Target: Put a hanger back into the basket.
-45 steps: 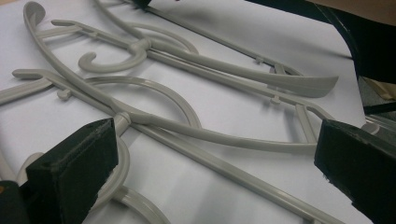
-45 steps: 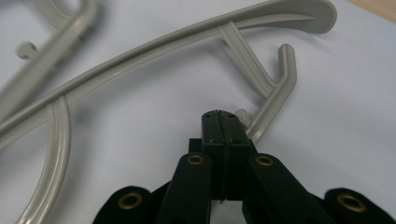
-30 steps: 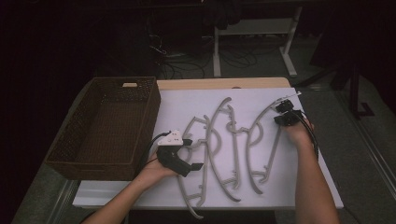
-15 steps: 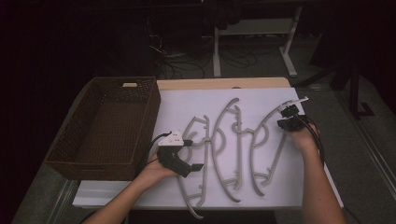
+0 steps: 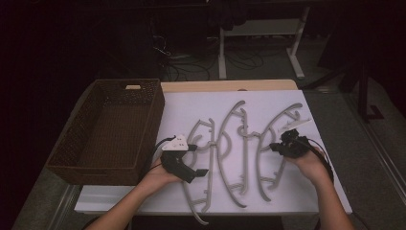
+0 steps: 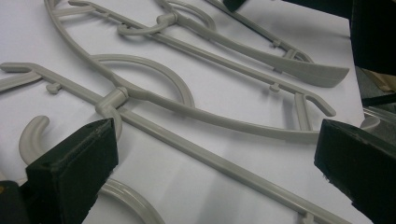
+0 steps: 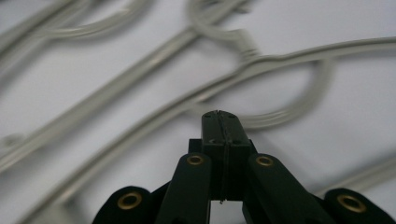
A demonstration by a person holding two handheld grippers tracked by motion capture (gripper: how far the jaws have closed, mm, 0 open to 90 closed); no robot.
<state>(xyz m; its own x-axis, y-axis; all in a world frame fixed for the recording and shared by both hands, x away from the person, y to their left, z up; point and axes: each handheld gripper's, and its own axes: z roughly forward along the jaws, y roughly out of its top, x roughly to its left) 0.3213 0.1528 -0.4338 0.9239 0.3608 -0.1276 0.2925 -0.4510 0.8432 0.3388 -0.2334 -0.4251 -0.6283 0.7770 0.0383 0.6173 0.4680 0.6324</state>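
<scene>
Grey plastic hangers [image 5: 239,148] are spread across the white sheet [image 5: 191,108] on the bench, at the centre of the high view. The left gripper [image 5: 184,163], at lower centre-left, is seen with its jaws spread wide over a hanger bar, nothing pinched. The right gripper [image 5: 287,146], at centre-right, is held above the hangers with its jaws pressed together, empty. A wicker basket [image 5: 153,127] sits at left.

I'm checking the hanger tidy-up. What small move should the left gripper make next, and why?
Probably lower the left gripper and close on the hanger bar: its jaws stand open astride that bar, nothing is gripped, and the basket waits beside it. The right gripper is shut, empty.
</scene>
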